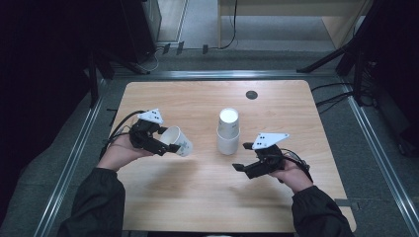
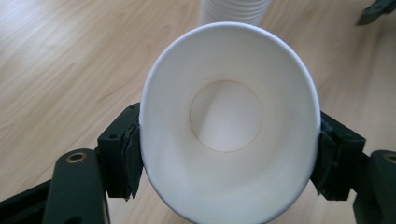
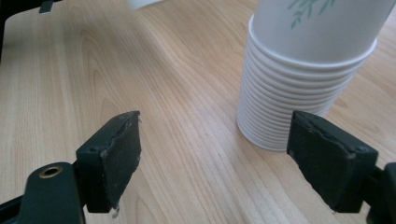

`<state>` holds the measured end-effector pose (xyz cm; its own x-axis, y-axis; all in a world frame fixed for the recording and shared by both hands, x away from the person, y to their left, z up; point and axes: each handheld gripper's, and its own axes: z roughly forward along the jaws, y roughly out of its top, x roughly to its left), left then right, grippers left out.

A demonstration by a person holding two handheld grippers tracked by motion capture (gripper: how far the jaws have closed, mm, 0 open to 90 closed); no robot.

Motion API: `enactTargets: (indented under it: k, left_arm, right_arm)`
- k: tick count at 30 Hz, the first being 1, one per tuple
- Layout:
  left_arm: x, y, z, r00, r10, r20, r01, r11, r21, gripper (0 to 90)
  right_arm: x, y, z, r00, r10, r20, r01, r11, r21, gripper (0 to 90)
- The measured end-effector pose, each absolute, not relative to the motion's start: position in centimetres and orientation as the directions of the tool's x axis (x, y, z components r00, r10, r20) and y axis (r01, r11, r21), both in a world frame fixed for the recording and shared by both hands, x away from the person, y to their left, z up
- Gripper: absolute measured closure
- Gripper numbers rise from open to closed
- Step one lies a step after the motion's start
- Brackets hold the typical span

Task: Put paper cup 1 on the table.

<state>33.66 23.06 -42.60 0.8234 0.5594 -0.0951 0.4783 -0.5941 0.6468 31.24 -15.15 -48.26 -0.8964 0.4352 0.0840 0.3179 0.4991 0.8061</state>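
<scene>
Broadly, the wooden table [image 1: 197, 197] carries the whole job, with a small dark round disc [image 1: 251, 95] set into it near the far edge. Near its middle stands a stack of paper cups [image 1: 228, 132], nested upside down with their bases up; in the right gripper view the stacked rims [image 3: 285, 93] show as tight rings, and a green leaf print marks the topmost cup.

Off to the left of the stack, well apart from it, the left gripper [image 1: 165, 140] is clamped on a single paper cup [image 1: 179, 141], held on its side above the tabletop. In the left gripper view the cup [image 2: 229, 126] has its mouth toward the camera, squeezed slightly oval by the two pads [image 2: 126, 158] pressing its wall from either side.

The right gripper [image 1: 242, 157] sits just in front of the stack, its jaws spread wide with nothing between them; its pads [image 3: 116, 154] stand clear of the cups.

By my reading, one cup has been separated from the stack and is being carried away to the left. The next move would call for turning it upright and setting it down on bare table, with a light grip so the thin wall does not buckle, while the right gripper steadies the stack.
</scene>
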Motion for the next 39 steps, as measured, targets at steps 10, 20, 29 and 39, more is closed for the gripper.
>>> enactTargets:
  k: [10,20,29,39]
  left_arm:
    - [34.8,26.9,-43.3,0.738,0.667,-0.101,0.573,-0.541,0.615,25.4]
    - [35.9,28.7,-44.7,0.674,0.736,-0.066,0.641,-0.538,0.547,25.4]
    - [36.6,30.2,-45.4,0.614,0.787,-0.063,0.691,-0.498,0.524,25.3]
    - [37.0,30.7,-46.3,0.565,0.825,0.010,0.730,-0.505,0.460,25.3]
  right_arm:
    - [31.6,-15.3,-48.4,-0.895,0.431,0.112,0.334,0.484,0.809,18.2]
    - [31.6,-15.3,-48.4,-0.895,0.428,0.124,0.338,0.472,0.814,18.2]
    - [31.8,-15.4,-48.5,-0.894,0.432,0.119,0.338,0.476,0.812,18.2]
    - [31.9,-15.5,-48.5,-0.895,0.429,0.125,0.340,0.474,0.812,18.2]
